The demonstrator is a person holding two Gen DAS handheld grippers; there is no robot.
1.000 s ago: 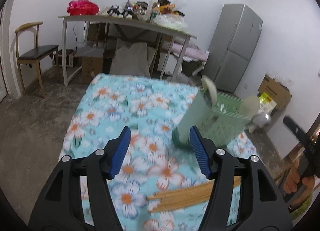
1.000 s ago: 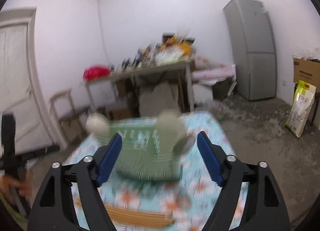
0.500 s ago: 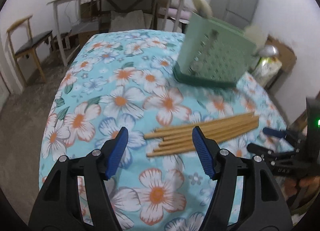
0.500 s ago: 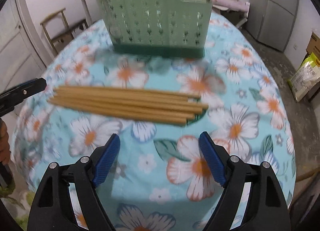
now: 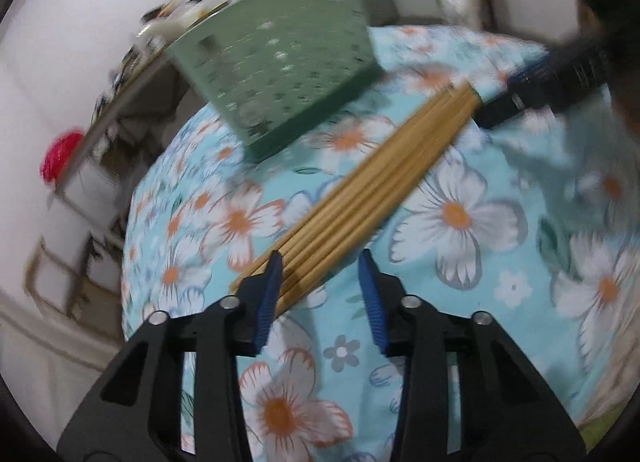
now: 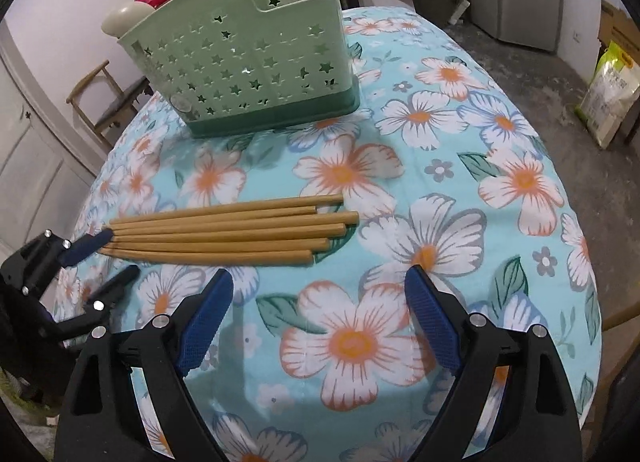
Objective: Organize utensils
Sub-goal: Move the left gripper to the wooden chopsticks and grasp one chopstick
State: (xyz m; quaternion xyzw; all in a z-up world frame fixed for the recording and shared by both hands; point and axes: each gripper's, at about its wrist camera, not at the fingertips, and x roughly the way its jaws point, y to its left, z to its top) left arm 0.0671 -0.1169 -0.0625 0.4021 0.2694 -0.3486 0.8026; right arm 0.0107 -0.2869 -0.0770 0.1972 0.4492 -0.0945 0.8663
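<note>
Chopsticks (image 6: 228, 231), light, stiff and prone to rolling, are lying just ahead of your right gripper (image 6: 320, 318), standing wide; your left gripper (image 5: 322, 294) has just been narrowing around their thin ends, so pinch there.

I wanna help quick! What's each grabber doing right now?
Left gripper: open, jaws just been closing around the tan wooden chopsticks' ends, not pinching yet.
Right gripper: open, jaws just been opening wider, nothing between.

Tan chopsticks (image 6: 224, 232), star-pierced green caddy (image 6: 248, 70), flowered turquoise cloth (image 6: 460, 166).
</note>
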